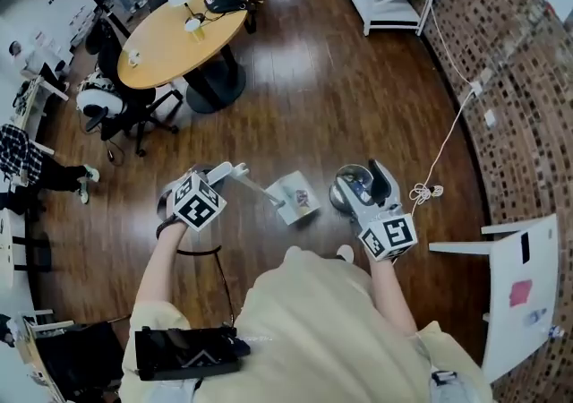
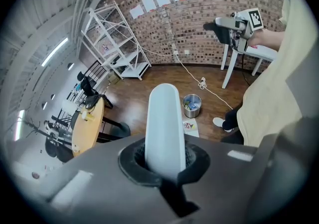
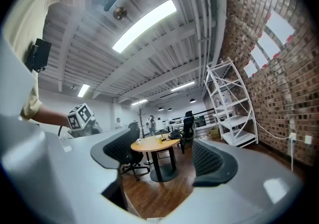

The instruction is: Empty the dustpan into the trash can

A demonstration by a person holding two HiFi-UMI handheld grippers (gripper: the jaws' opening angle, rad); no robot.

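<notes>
the metal trash can [image 1: 351,188] stands on the wood floor [image 1: 340,97] with wrappers in it. the dustpan [image 1: 294,198] is held just at its 9 o'clock, scraps [image 1: 303,198] on its tray, so the tipping looks not yet done. the left gripper [image 1: 224,173] is clamped on the dustpan handle [image 2: 164,118]. the right gripper [image 1: 380,179], at the can's 4 o'clock, has its jaws slightly apart, empty.

Long ceiling strip lights [image 3: 144,25] fill the room with bright, even light, and the dark wood floor [image 1: 313,79] carries a soft sheen. Both gripper views bend and darken at the rims. The grey body of the left gripper [image 2: 164,161] blurs near the lens.
</notes>
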